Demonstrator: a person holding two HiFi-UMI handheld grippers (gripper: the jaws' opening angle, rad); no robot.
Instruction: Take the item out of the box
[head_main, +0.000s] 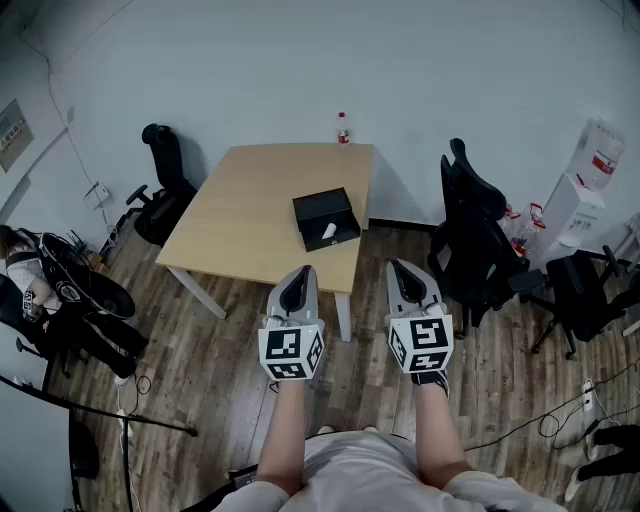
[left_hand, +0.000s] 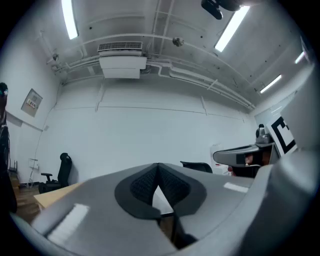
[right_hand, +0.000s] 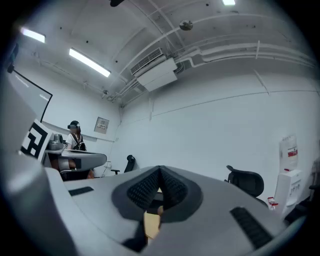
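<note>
Head view: item (head_main: 329, 232) beyond left tool (head_main: 300, 272)

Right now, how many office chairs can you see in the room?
3: left chair beside the table's left edge, middle chair at its right, right chair farther right. Others may be hidden.

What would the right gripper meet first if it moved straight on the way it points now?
Likely nothing close: the right gripper, shut and empty, seems to aim above the table toward the white wall. Depth is hard to judge.
</note>
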